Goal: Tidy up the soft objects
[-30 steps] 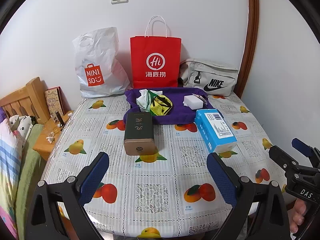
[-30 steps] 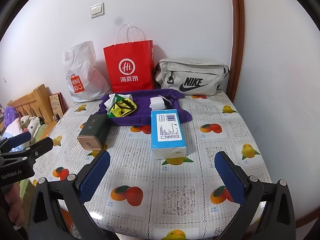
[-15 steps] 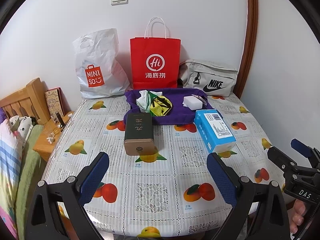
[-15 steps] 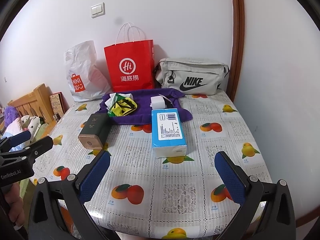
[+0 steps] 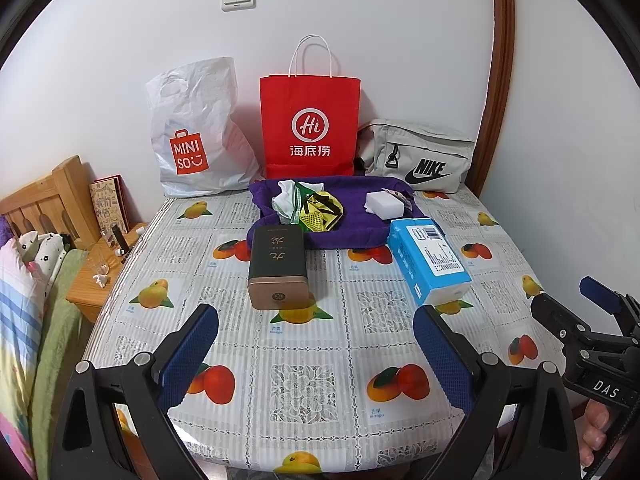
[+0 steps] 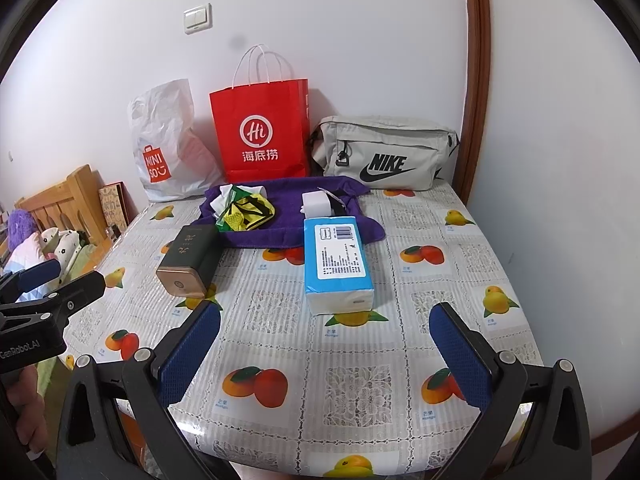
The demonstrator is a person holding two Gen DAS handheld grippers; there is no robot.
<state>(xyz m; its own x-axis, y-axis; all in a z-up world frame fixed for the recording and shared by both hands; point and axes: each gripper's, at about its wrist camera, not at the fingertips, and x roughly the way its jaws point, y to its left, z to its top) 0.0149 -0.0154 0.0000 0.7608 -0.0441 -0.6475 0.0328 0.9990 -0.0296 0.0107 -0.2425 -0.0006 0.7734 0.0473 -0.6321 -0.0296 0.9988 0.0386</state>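
A purple towel (image 5: 352,232) (image 6: 260,236) lies at the table's far middle. On it sit a yellow-green mesh bag (image 5: 320,212) (image 6: 246,212), crumpled white paper (image 5: 284,200) and a white sponge block (image 5: 382,202) (image 6: 316,204). A blue tissue pack (image 5: 430,260) (image 6: 336,264) lies in front of the towel, right. A dark green box (image 5: 278,264) (image 6: 190,262) lies left of it. My left gripper (image 5: 316,348) and right gripper (image 6: 324,344) are both open and empty, above the table's near edge.
A white Miniso bag (image 5: 192,140), red paper bag (image 5: 310,128) and grey Nike bag (image 5: 420,156) stand against the back wall. A bed and wooden nightstand (image 5: 100,276) lie left of the fruit-print table (image 5: 304,384). The wall is close on the right.
Both grippers have drifted back and slightly up; the view barely shifts. Nothing on the table has moved.
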